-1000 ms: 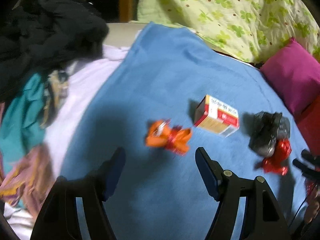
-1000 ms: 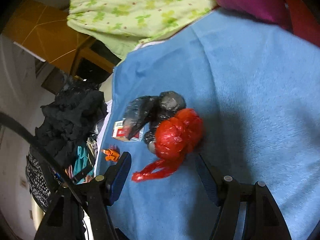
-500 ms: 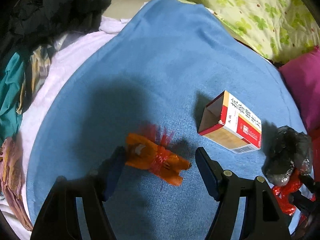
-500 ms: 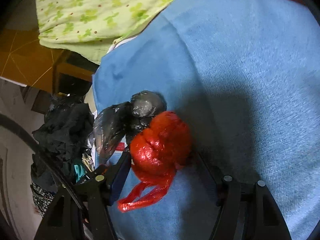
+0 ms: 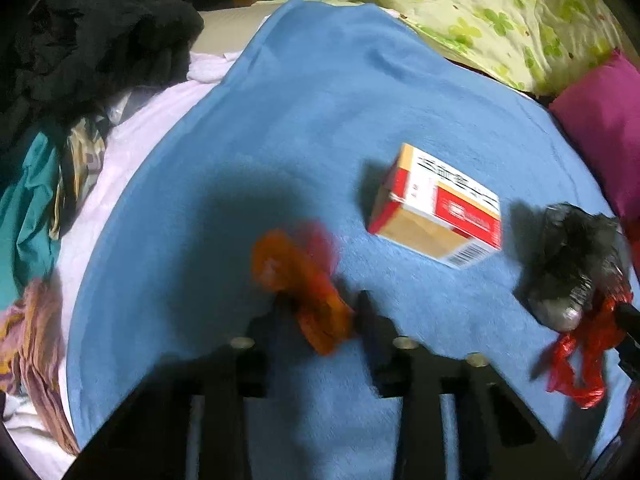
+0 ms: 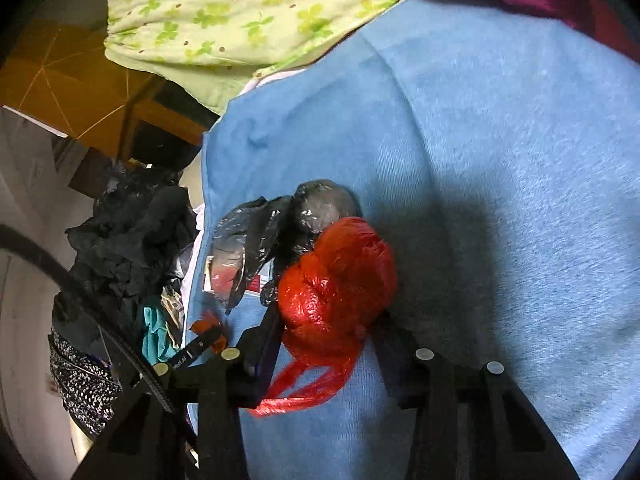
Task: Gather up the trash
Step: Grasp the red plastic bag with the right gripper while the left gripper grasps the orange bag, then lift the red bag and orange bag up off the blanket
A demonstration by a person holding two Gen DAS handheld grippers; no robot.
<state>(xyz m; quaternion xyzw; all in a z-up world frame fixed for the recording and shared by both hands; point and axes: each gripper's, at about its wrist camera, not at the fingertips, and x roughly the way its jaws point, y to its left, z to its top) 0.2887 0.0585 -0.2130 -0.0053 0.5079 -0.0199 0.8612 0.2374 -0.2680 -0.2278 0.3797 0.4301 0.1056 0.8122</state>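
Item 1: your left tongs (image 5: 322,312), clenched on the orange wrapper (image 5: 304,280), low over the blue blanket (image 5: 320,120) on the bed; that picture is motion-blurred.

Item 2: your right tongs (image 6: 326,332), closed around the red plastic bag (image 6: 340,280), its loose tail trailing toward the camera.

Item 3: black plastic bag (image 6: 280,224), touching the red one on its far side.

Item 4: red-and-white carton (image 5: 440,216), lying between the wrapper and the black bag, apart from both.

Borders: dark clothes pile (image 5: 100,40) beyond the blanket's left edge; green clover-print quilt (image 5: 500,12) along the far edge; magenta pillow (image 5: 600,120) at the right edge. Open blanket lies beyond the carton and right of the red bag.
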